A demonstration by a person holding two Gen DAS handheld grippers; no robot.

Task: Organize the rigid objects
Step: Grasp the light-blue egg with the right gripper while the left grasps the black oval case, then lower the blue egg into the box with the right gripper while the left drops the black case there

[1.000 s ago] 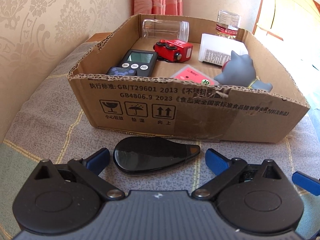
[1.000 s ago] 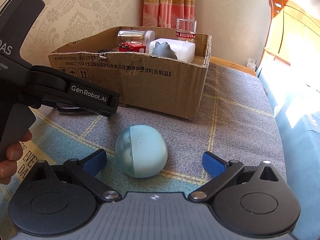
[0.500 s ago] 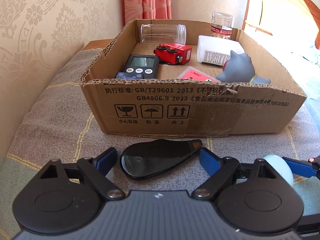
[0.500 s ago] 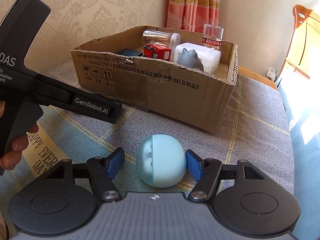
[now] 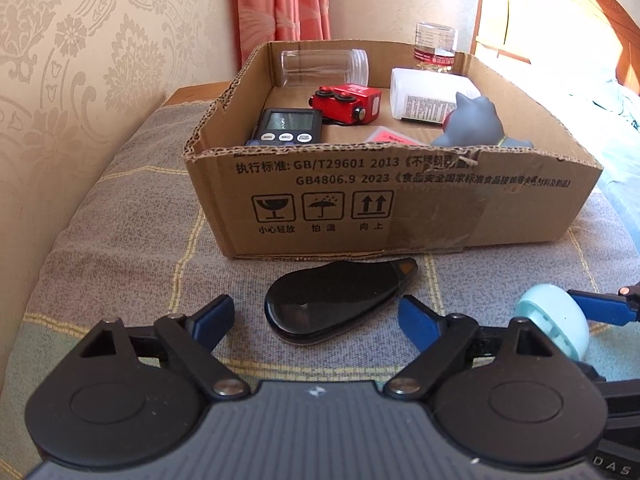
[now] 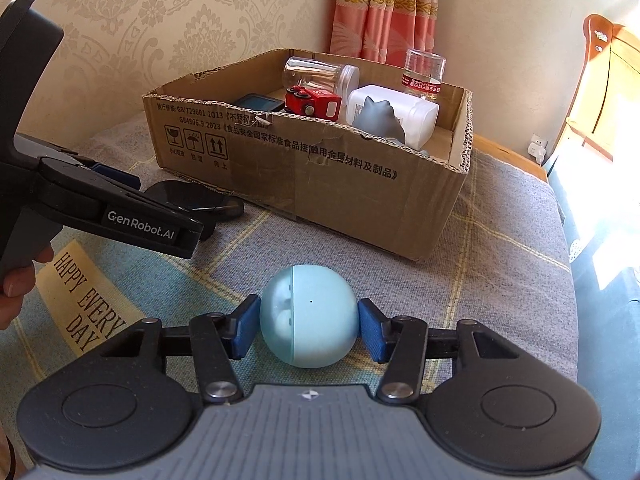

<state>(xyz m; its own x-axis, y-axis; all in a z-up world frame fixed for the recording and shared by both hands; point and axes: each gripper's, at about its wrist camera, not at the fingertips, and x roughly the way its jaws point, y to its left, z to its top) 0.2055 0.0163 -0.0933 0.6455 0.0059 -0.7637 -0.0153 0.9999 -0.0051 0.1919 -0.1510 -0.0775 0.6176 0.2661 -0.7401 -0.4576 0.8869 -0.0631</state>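
Blue ball (image 6: 310, 316) clamped between right gripper (image 6: 308, 328) jaws.

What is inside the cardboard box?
Inside the cardboard box: clear jar, red toy, timer, white bottle, grey cat figure, pink card. The front wall hides the floor.

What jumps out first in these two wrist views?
The pale blue egg-shaped capsule sits on the grey checked blanket, pinched between the blue pads of the right gripper. Behind it stands the open brown cardboard box, holding a red toy block and a grey cat figure among other things. In front of the box, a glossy black teardrop-shaped case lies between the open left gripper fingers.
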